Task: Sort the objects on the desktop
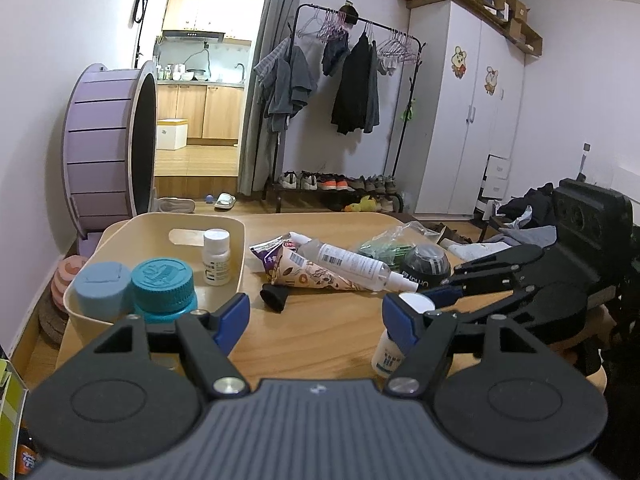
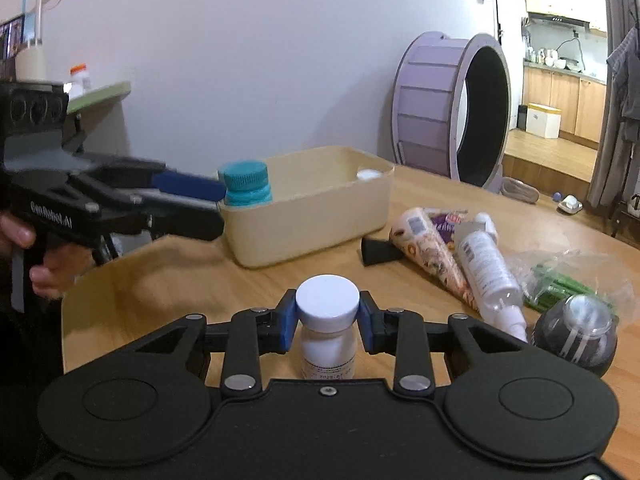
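Right gripper (image 2: 327,322) clamping white-capped bottle (image 2: 327,332), wooden table (image 2: 168,276)

This is a lived-in home, a bedroom or studio flat. A clothes rack (image 1: 352,92) hung with shirts and pink hangers stands against the wall, shoes (image 1: 336,182) lined beneath it. A white wardrobe (image 1: 468,120) with cartoon stickers carries cardboard boxes on top. Through the doorway is a small kitchen (image 1: 200,80) with wooden cabinets, a sink and a range hood. A purple cat exercise wheel (image 1: 108,148) sits beside the wooden table (image 1: 320,332).
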A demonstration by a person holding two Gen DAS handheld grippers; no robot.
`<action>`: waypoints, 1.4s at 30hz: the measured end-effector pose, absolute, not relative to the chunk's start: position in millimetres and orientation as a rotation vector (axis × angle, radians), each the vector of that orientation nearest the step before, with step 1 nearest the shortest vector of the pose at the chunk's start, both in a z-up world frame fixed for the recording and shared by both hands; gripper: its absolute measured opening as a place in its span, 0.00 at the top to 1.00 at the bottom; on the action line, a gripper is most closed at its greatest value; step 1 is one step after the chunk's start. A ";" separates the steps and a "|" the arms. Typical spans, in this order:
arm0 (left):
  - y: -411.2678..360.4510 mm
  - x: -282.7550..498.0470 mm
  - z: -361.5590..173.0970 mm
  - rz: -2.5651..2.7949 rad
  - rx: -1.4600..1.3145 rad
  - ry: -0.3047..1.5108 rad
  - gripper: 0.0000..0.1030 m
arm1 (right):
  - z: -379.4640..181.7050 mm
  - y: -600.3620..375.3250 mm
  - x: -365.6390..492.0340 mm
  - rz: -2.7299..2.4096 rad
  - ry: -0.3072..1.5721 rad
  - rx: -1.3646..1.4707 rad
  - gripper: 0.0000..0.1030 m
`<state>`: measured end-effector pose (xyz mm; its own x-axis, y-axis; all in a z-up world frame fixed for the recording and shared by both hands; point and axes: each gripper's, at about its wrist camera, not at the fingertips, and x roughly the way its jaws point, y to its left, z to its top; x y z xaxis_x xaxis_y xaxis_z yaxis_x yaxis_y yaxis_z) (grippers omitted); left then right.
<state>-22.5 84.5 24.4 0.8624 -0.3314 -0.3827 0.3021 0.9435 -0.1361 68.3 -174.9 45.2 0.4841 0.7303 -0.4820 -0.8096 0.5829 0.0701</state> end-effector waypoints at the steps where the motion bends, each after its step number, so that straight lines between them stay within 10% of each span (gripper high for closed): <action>1: 85.4 -23.2 25.2 -0.332 -0.074 0.411 0.30 | 49.6 -175.7 68.1 0.944 0.490 -0.166 0.70; 17: 120.9 -34.1 41.9 -0.254 -0.177 0.341 0.30 | 111.0 -115.0 113.0 1.013 0.376 -0.182 0.70; 42: 143.0 -26.2 37.8 -0.178 -0.208 0.395 0.30 | 51.7 -22.4 169.0 0.949 0.529 -0.345 0.58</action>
<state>-26.2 143.0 37.8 0.9080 -0.2116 -0.3615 0.1310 0.9632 -0.2347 169.0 -22.4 51.7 0.4707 0.6749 -0.5683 -0.8384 0.5428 -0.0498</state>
